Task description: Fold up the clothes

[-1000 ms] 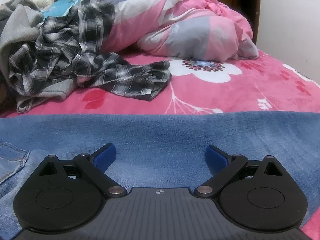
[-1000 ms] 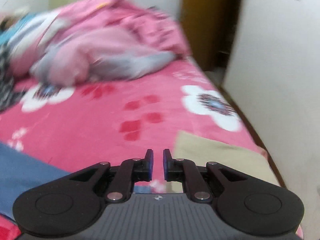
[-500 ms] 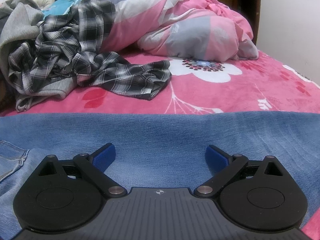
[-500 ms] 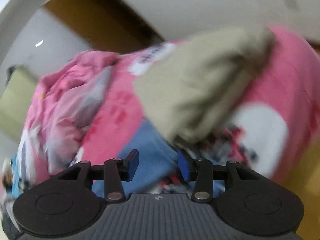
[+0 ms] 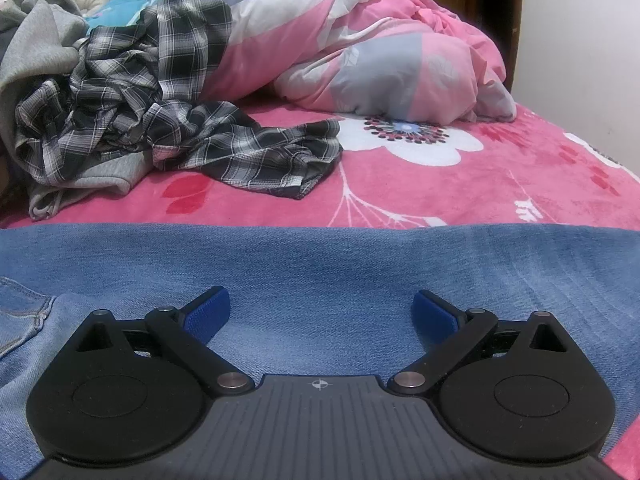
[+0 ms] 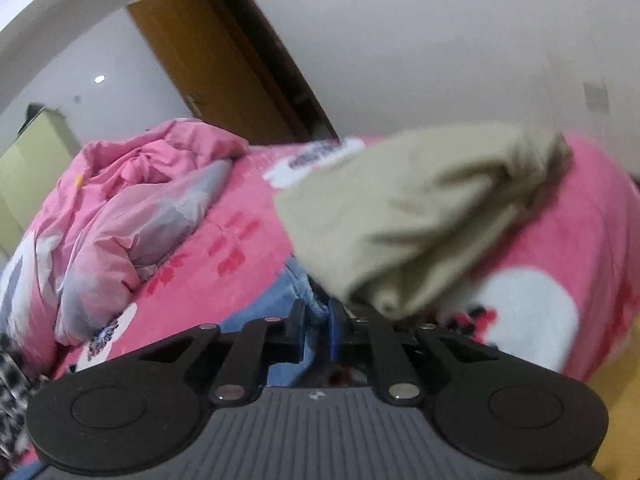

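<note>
Rolled and lowered since the earlier frames, the right gripper [image 6: 316,320] has just closed onto a jeans [image 5: 320,272] edge at lower centre, beside khaki trousers [image 6: 420,216], while the left gripper [image 5: 320,316] hovers agape over denim; a thin bite may slip.

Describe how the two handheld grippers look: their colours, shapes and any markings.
Both look alike. The left gripper and the right gripper each have a dark grey ribbed body with a small white crosshair mark, two round black discs at the sides, black link arms with silver pins, and blue pads on the jaws. No hand, sleeve or cable is visible.
</note>
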`<state>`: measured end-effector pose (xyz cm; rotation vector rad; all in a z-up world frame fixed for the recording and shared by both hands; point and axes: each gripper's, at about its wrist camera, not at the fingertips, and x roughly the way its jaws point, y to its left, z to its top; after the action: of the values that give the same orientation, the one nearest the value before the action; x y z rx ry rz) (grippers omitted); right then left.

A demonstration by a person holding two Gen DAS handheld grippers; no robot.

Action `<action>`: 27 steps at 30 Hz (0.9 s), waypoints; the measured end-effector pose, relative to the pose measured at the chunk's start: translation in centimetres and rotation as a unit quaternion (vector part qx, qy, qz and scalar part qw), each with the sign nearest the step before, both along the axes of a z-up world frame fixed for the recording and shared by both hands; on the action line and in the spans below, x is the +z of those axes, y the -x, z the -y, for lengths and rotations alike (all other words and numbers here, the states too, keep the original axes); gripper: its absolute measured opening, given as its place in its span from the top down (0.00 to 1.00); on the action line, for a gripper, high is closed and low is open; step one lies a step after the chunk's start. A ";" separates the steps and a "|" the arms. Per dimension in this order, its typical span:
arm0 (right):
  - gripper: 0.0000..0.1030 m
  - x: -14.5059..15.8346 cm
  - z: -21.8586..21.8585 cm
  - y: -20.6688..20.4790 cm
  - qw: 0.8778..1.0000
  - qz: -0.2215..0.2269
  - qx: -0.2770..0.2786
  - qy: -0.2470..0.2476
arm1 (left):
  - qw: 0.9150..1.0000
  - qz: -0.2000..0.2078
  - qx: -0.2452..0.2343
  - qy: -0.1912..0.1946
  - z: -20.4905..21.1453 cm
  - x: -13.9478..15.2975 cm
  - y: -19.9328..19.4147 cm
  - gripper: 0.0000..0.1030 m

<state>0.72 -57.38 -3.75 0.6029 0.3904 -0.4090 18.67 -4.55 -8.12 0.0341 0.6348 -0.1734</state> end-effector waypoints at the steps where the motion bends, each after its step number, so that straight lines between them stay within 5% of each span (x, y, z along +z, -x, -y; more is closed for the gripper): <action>1: 0.89 0.5 -0.3 -0.5 1.000 0.005 0.006 0.015 | 1.000 0.000 0.000 0.000 0.0 0.0 0.0 0.03; 9: 0.90 8.0 -1.8 -4.5 0.987 0.098 0.079 0.095 | 1.000 0.000 0.001 0.000 0.0 0.0 0.1 0.03; 12: 0.90 8.4 -1.9 -3.7 0.985 0.099 0.078 0.120 | 1.000 0.001 0.001 -0.001 0.0 -0.1 0.1 0.03; 18: 0.91 0.2 1.4 -2.7 0.997 -0.043 0.038 0.044 | 1.000 0.001 0.001 0.000 0.0 -0.1 0.1 0.03; 27: 0.81 2.7 -1.6 -1.9 0.981 -0.094 0.038 0.167 | 1.000 0.002 0.002 0.001 0.0 -0.1 0.1 0.03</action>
<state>2.57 -55.77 -1.05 0.2206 0.5110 -0.4482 18.53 -4.59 -8.20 0.0321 0.6310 -0.1703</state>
